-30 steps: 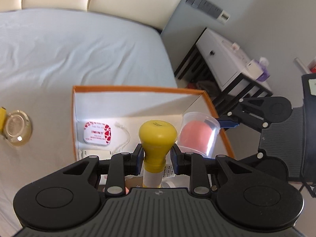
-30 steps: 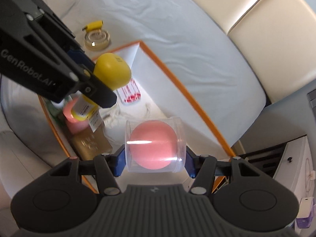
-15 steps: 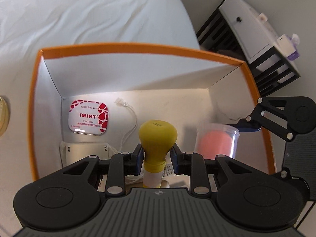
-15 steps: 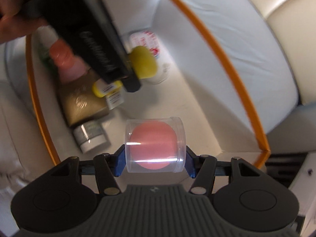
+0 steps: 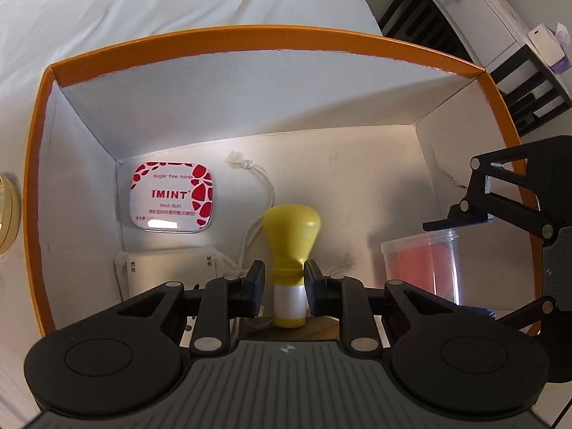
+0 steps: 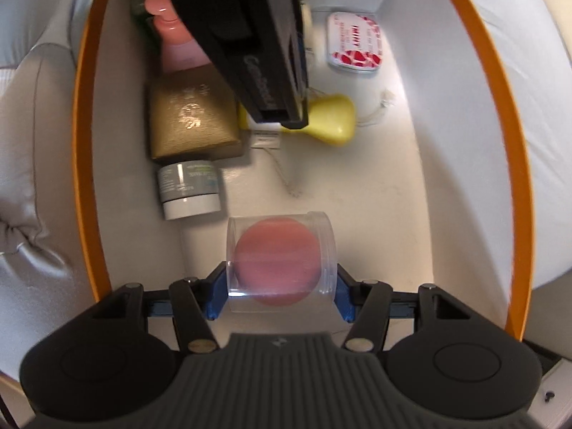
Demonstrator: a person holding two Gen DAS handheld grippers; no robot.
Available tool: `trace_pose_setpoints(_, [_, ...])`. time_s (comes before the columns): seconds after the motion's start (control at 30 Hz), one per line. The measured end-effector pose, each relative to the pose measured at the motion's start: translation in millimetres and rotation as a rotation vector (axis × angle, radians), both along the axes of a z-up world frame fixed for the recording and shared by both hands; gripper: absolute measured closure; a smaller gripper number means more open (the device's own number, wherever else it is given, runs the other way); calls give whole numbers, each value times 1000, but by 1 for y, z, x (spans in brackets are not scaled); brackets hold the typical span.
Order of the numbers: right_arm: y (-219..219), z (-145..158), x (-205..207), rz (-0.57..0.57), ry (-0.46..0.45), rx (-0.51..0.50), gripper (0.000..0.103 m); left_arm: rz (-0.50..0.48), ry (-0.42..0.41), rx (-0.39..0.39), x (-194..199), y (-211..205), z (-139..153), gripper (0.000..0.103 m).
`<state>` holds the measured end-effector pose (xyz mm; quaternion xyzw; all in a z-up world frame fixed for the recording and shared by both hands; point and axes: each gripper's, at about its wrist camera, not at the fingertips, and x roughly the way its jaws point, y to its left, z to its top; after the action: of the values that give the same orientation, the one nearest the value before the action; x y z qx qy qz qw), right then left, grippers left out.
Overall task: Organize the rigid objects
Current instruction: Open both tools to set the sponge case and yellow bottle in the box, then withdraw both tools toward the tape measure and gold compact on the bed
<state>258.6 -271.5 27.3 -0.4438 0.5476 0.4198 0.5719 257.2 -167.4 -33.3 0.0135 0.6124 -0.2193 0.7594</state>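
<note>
Yellow-capped bottle (image 5: 290,250) is being pinched at its neck by the left tool (image 5: 284,287), whose jaws have just been closing, low inside the orange-rimmed box (image 5: 35,186). Right tool (image 6: 282,291) is clamping the clear sponge case (image 6: 282,255) (round-walled, likely slippery). Both are crowding together, risking collision.

The mint tin (image 5: 172,196), lying at ten o'clock in the left wrist view, is showing "sugar free mints", "I'MINT" and "fresh litchi". Its smaller line is staying unreadable.
</note>
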Motion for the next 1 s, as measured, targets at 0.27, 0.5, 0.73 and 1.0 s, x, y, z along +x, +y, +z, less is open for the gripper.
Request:
trace_pose_setpoints(0.27, [3, 2, 2, 15, 32, -5, 42, 38, -35, -63, -6, 24, 23, 69])
trace_pose_setpoints(0.5, [-14, 26, 20, -216, 34, 137, 39, 62, -89, -100, -19, 38, 37, 68])
trace_pose_setpoints(0.73, [-34, 32, 38, -547, 27, 319, 42, 85, -135, -100, -21, 49, 50, 68])
trace_pose_setpoints(1.0, [-32, 23, 40, -681, 91, 345, 67, 118, -149, -104, -28, 64, 53, 67])
